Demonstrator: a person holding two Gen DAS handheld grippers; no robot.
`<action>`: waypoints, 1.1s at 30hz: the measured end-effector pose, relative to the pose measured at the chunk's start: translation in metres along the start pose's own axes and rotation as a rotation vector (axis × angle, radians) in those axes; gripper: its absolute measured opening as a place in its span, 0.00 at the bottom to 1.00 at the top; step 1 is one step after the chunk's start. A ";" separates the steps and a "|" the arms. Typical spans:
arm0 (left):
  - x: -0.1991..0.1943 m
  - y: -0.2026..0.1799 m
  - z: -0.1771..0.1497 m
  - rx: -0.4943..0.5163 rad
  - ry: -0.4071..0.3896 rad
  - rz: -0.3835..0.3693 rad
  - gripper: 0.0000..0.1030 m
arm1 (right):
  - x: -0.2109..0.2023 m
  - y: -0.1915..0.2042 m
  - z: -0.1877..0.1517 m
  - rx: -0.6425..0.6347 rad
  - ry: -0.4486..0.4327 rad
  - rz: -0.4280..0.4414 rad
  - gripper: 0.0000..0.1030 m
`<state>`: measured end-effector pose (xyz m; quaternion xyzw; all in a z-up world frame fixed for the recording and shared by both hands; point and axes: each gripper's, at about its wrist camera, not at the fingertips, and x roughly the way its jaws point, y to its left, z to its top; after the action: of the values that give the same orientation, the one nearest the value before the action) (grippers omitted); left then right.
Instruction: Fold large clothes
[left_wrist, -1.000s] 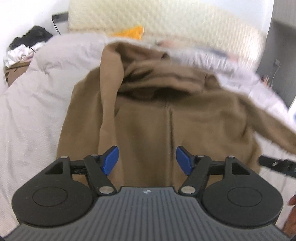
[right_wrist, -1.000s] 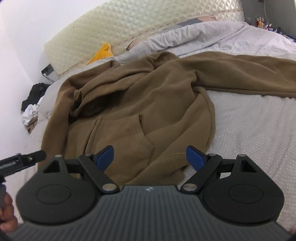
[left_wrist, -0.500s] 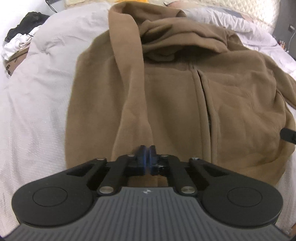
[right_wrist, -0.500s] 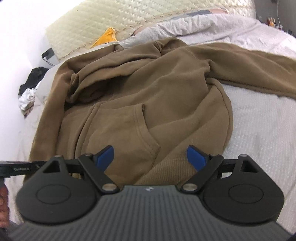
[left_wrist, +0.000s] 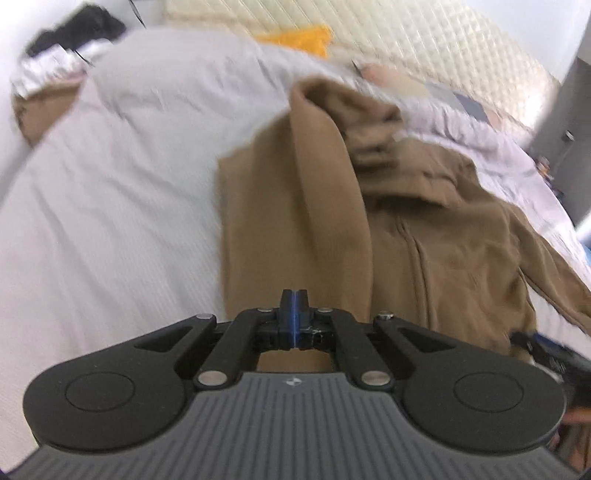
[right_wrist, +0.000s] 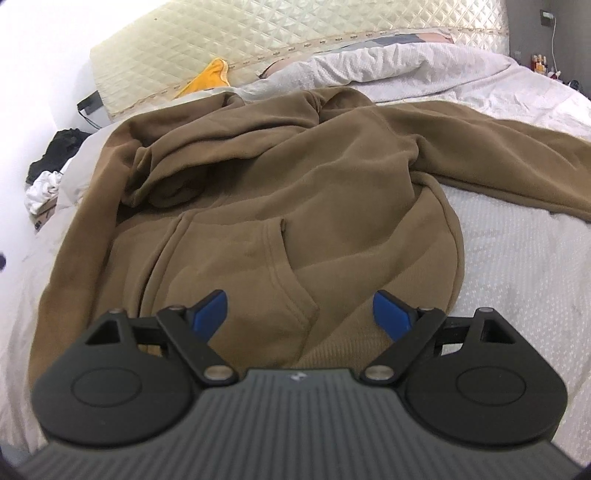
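**Two grippers, one sleeve to carry across**

We see the brown fleece hoodie (right_wrist: 295, 192) spread on the white bed (right_wrist: 517, 266), long axis running away from us. Our left gripper (left_wrist: 293, 314) is clamped tight, apparently on the folded-in sleeve (left_wrist: 325, 206). Our right gripper (right_wrist: 301, 312) gapes empty over the hem (right_wrist: 347, 347); bare bed lies either side.

Brown fleece-cloth hoodie (right_wrist: 295, 192): soft, matt. Beneath it, white textured cloth bedspread (right_wrist: 517, 266). Behind, cream quilted glossy headboard (right_wrist: 295, 33).
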<state>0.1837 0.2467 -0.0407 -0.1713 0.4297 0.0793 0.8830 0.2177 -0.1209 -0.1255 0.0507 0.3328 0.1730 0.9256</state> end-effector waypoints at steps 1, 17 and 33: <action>0.003 -0.001 -0.004 0.009 0.018 -0.015 0.01 | 0.002 0.002 0.001 -0.004 0.000 -0.006 0.84; 0.076 -0.064 -0.050 0.153 0.214 -0.002 0.58 | 0.016 0.005 0.005 -0.022 0.005 0.003 0.84; 0.033 -0.047 0.003 0.171 0.021 0.176 0.06 | 0.012 -0.003 -0.006 -0.047 0.002 0.011 0.84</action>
<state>0.2199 0.2043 -0.0541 -0.0575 0.4573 0.1179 0.8796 0.2239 -0.1193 -0.1379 0.0306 0.3291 0.1858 0.9253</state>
